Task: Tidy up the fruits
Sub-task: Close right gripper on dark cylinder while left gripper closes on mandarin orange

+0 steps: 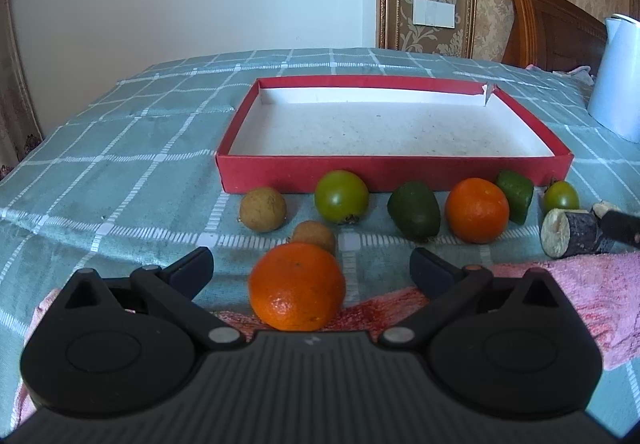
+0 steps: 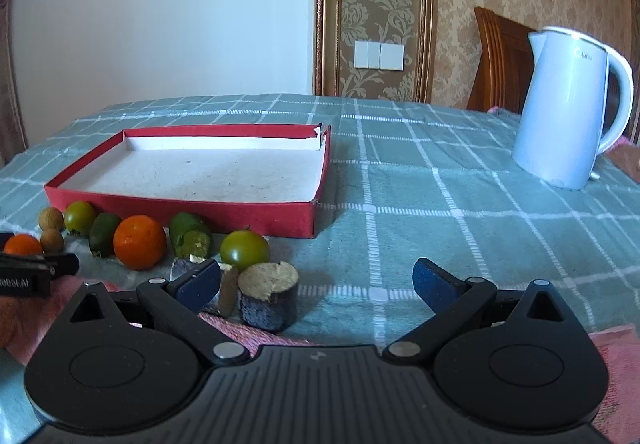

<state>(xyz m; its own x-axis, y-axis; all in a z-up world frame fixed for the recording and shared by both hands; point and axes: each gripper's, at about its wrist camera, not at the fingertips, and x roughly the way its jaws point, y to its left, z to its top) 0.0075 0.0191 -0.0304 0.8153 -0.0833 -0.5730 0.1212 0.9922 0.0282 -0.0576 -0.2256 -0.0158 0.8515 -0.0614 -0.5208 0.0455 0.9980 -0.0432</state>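
Observation:
An empty red box [image 1: 256, 167] [image 2: 200, 209] with a white inside lies on the checked cloth. In front of it lie fruits: two brown longans [image 1: 263, 209], green tomatoes [image 1: 341, 195] [image 2: 245, 250], dark green fruits [image 1: 414, 209], an orange [image 1: 477, 209] [image 2: 139, 242] and cut dark cane pieces [image 1: 572, 234] [image 2: 270, 296]. My left gripper [image 1: 311, 268] is open, with a second orange [image 1: 297, 286] between its fingers, not gripped. My right gripper [image 2: 316, 280] is open and empty, its left finger beside the cane pieces.
A white electric kettle [image 2: 568, 107] [image 1: 618, 79] stands at the right. A pink towel [image 1: 592, 296] [image 2: 616, 360] lies at the near edge under the grippers. A wooden chair back [image 2: 500, 55] and a wall stand behind the table.

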